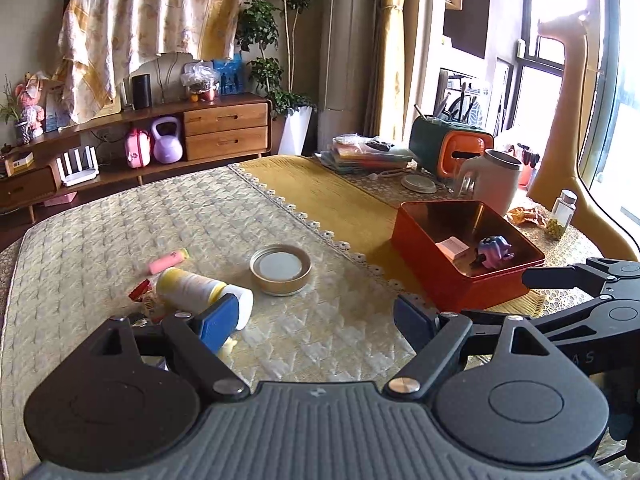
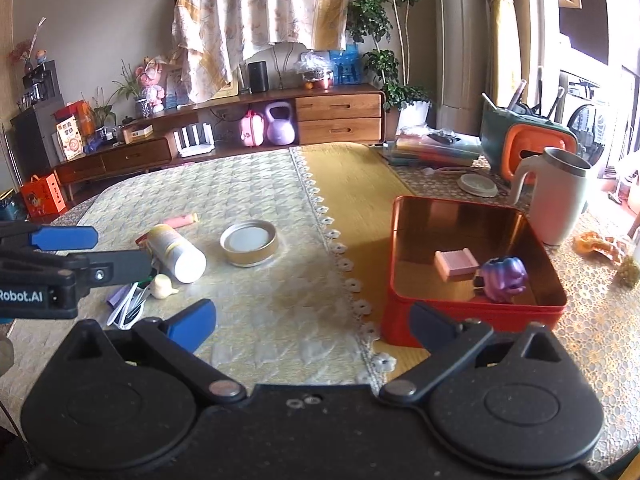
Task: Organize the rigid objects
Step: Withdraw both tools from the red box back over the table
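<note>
On the table, seen from the left wrist, the left gripper (image 1: 316,320) stood wide open and empty, its left pad just before a lying bottle (image 1: 200,290); a pink tube (image 1: 168,261) at ten o'clock and a round lid (image 1: 281,269) at twelve still waited, while the red tin (image 1: 464,286) at two o'clock already held a small pink box (image 1: 452,248) and a purple toy (image 1: 495,253). From the right wrist, the right gripper (image 2: 314,324), gaping and empty, faced the same spread, and only this view showed small scraps (image 2: 132,308) and a cream piece (image 2: 162,286) beside the bottle. Sorting seemed early.
</note>
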### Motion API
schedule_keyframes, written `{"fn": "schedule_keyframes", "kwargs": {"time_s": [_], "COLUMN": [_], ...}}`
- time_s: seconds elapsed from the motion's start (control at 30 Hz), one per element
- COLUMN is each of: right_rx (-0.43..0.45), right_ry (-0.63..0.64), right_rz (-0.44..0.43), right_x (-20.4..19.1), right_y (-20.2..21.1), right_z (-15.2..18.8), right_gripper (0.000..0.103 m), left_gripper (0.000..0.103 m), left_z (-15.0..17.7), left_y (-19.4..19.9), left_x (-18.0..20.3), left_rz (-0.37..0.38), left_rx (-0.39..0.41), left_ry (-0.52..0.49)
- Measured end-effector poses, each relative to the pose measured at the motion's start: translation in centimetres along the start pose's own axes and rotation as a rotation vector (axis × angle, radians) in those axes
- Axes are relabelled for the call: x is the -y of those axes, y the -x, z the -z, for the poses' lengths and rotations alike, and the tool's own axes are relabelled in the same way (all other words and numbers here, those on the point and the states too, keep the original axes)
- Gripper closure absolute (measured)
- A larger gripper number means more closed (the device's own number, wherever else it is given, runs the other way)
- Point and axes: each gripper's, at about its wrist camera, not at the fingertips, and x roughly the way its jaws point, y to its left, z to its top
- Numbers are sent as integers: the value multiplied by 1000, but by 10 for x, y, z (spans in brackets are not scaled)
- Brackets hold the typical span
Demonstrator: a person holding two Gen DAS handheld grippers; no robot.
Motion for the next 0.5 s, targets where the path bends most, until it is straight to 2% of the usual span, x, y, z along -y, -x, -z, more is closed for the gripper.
{"fn": "schedule_keyframes", "kwargs": {"time_s": [0.13, 0.5], "right_rx": [-12, -43], "right_ry": [4, 51], "right_rz": [-10, -21], "right_x": [-12, -37], "right_y": [-10, -44], "right_z": [-3, -8], "right_gripper": [1, 3], "left_gripper": [18, 18], "left_z": [10, 32], "left_y": [1, -7], "left_x": [-21, -56], "left_rz": [-12, -73], "left_rx": [-10, -14], "left_ry": [44, 79]}}
